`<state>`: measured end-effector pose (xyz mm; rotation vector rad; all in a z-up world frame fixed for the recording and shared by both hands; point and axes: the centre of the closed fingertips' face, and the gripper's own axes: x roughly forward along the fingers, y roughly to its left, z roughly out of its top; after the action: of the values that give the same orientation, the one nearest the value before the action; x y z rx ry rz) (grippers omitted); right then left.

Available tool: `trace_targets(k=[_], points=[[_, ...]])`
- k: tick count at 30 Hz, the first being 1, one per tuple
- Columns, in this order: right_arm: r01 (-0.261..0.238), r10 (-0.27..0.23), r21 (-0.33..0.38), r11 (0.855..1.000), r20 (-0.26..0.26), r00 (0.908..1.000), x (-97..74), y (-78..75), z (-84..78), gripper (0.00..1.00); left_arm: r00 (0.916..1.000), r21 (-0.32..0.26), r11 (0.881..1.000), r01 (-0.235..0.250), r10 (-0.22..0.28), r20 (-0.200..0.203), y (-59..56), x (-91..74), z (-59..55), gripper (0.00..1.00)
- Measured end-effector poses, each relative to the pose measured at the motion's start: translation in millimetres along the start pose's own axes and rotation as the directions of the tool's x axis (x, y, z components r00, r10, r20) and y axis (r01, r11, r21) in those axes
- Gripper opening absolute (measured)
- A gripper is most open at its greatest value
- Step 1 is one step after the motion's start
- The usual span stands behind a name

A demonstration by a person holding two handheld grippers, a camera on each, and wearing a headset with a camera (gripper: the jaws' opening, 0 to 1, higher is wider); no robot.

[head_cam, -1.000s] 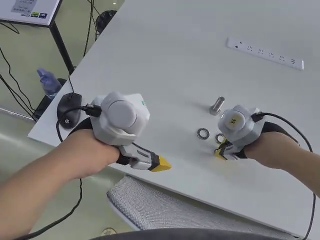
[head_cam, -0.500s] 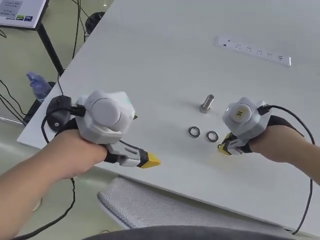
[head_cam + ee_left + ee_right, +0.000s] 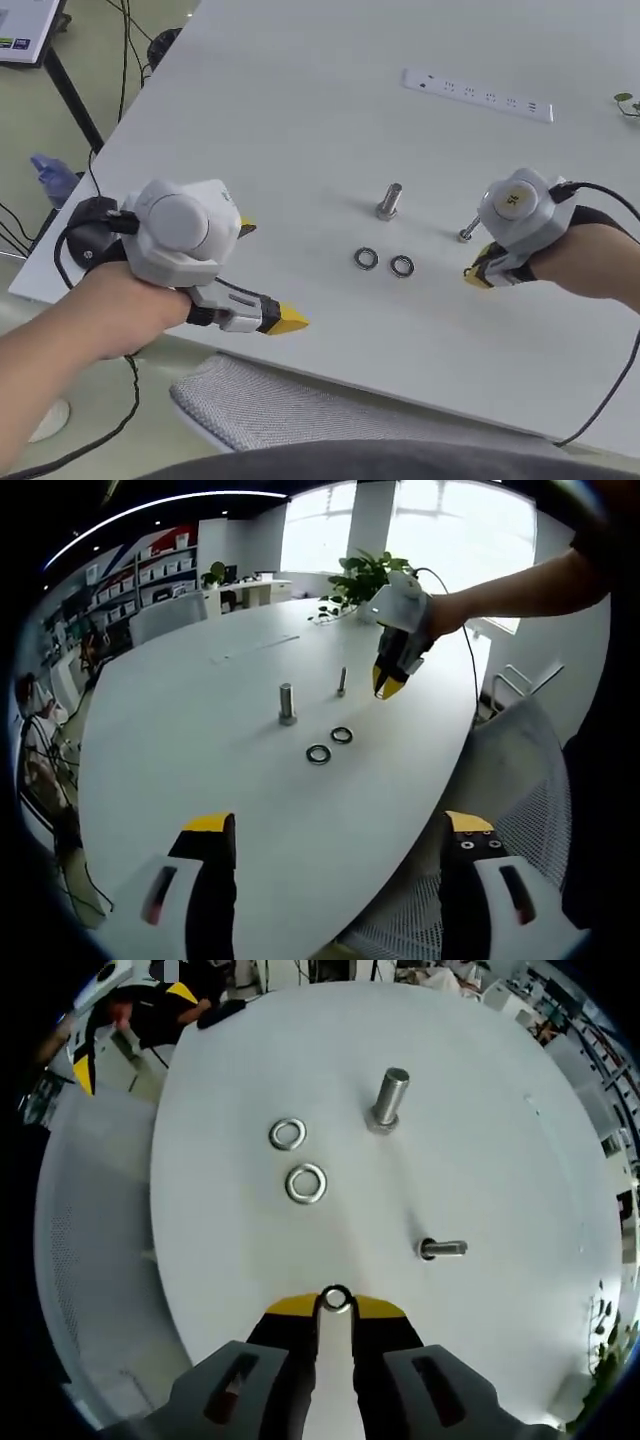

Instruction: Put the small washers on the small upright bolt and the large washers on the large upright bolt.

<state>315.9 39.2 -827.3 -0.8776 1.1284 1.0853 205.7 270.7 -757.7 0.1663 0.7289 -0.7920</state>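
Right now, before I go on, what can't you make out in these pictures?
Washer in the right gripper: right gripper view, lower part covered by the shut jaws.
Two loose washers: head view, too small to tell large from small.
Small bolt: head view, tiny and against the right gripper's body; its top is unclear.

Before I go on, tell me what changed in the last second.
The right gripper has drawn away from the two large washers toward the small bolt, its jaws shut on a small washer. The large washers, the large bolt and the open left gripper stayed put.
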Motion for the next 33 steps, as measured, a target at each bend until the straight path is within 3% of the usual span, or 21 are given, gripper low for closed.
trace_targets(k=[3, 7, 16, 18, 21, 24, 33], points=[[0.009, -0.009, 0.002, 1.0, 0.0, 1.0, -6.3, -7.5, -4.4, 0.12, 0.9997, -0.029, 1.0, 0.012, -0.011, 0.023, -3.2, 1.7, 1.0, 0.89], [0.018, -0.018, 0.016, 1.0, 0.004, 0.9998, -13.4, -19.1, -6.8, 0.12, 1.0, -0.03, 1.0, 0.007, -0.006, 0.008, -3.2, 2.6, -2.7, 0.91], [0.045, -0.045, 0.027, 0.999, 0.022, 0.9987, -20.7, -41.0, 2.2, 0.12, 0.9998, -0.036, 0.999, -0.011, 0.011, 0.016, 0.5, -0.1, -0.8, 0.95], [0.053, -0.054, 0.025, 0.998, 0.026, 0.9982, -22.9, -47.8, 5.3, 0.12, 0.9993, -0.032, 0.999, -0.007, 0.008, 0.036, -0.6, -0.2, 2.7, 0.99], [0.06, -0.061, 0.034, 0.998, 0.036, 0.9975, -27.1, -59.4, 10.3, 0.12, 0.9997, -0.019, 1.0, -0.008, 0.009, 0.023, -1.5, 0.1, 0.8, 0.99], [0.062, -0.064, 0.042, 0.997, 0.048, 0.9968, -26.0, -82.9, 18.1, 0.12, 0.9998, -0.021, 1.0, -0.003, 0.004, 0.018, -1.8, 0.8, -0.8, 0.99], [0.055, -0.058, 0.039, 0.998, 0.066, 0.9961, -25.5, -85.6, 29.9, 0.12, 1.0, -0.017, 1.0, -0.005, 0.005, 0.003, 2.8, 0.1, -3.9, 0.97]])
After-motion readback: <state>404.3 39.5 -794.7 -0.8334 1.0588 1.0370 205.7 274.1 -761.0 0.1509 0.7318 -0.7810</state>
